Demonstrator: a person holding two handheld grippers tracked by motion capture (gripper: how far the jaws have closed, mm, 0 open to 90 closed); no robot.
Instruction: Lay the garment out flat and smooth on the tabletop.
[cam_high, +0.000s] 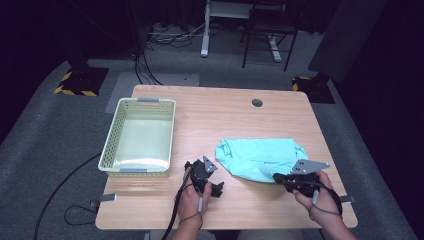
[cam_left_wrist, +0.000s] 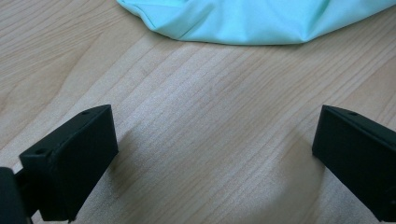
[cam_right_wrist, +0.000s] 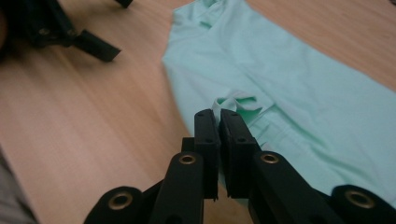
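A mint-green cloth (cam_high: 260, 155) lies crumpled on the right half of the wooden table (cam_high: 225, 115). My right gripper (cam_high: 276, 176) is at the cloth's near edge, pointing left. In the right gripper view its jaws (cam_right_wrist: 219, 112) stand almost together, with a raised fold of the cloth (cam_right_wrist: 289, 93) pinched at their tips. My left gripper (cam_high: 210, 177) rests near the table's front, left of the cloth. Its jaws (cam_left_wrist: 212, 121) stand wide apart over bare wood, and the cloth's edge (cam_left_wrist: 252, 18) lies just beyond them.
A pale green plastic basket (cam_high: 112, 135) stands on the left side of the table, with nothing inside it. A round cable hole (cam_high: 257, 102) sits near the far edge. The left gripper (cam_right_wrist: 70, 32) appears at the top left of the right gripper view.
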